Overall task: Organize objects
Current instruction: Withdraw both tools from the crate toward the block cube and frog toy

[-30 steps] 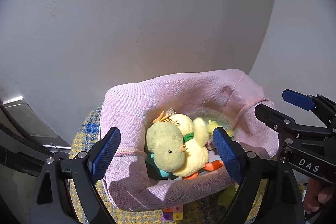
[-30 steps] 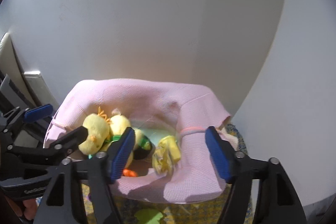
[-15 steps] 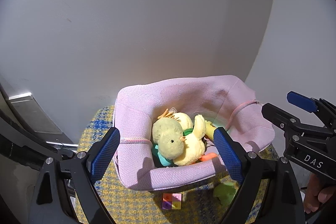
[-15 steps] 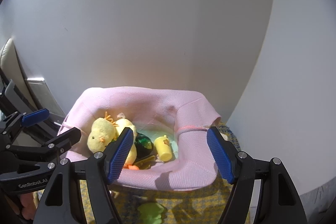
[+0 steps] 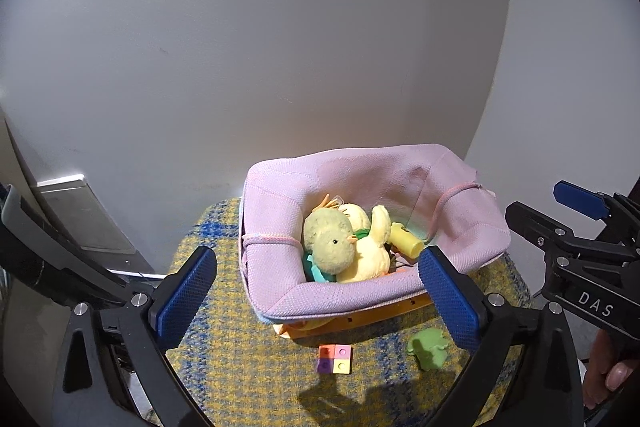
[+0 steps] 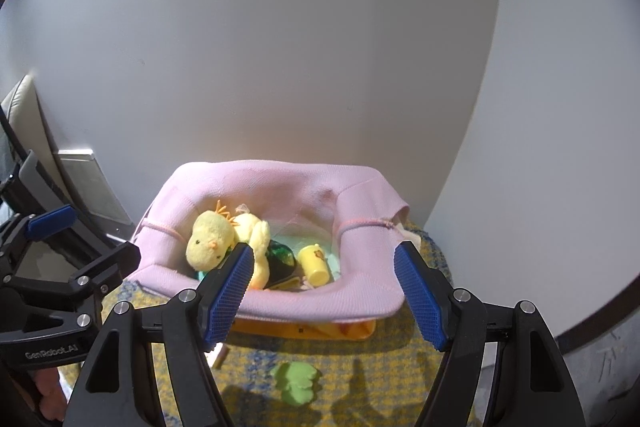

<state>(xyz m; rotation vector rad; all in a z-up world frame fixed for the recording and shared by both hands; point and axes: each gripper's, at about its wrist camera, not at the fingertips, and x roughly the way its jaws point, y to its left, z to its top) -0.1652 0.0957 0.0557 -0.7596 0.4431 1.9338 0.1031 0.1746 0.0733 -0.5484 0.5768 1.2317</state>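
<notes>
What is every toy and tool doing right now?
left tool: open, empty.
right tool: open, empty.
pink basket: upright, holding toys.
duck plush: lying inside basket.
yellow cup: tipped over inside basket.
green toy: outside, on cloth.
colored block: outside, on cloth.

Pink fabric basket (image 5: pixel 352 301), yellow plush chick (image 6: pixel 224 239), green toy (image 5: pixel 428 349) — all on yellow-and-blue checked cloth (image 5: pixel 248 367).
</notes>
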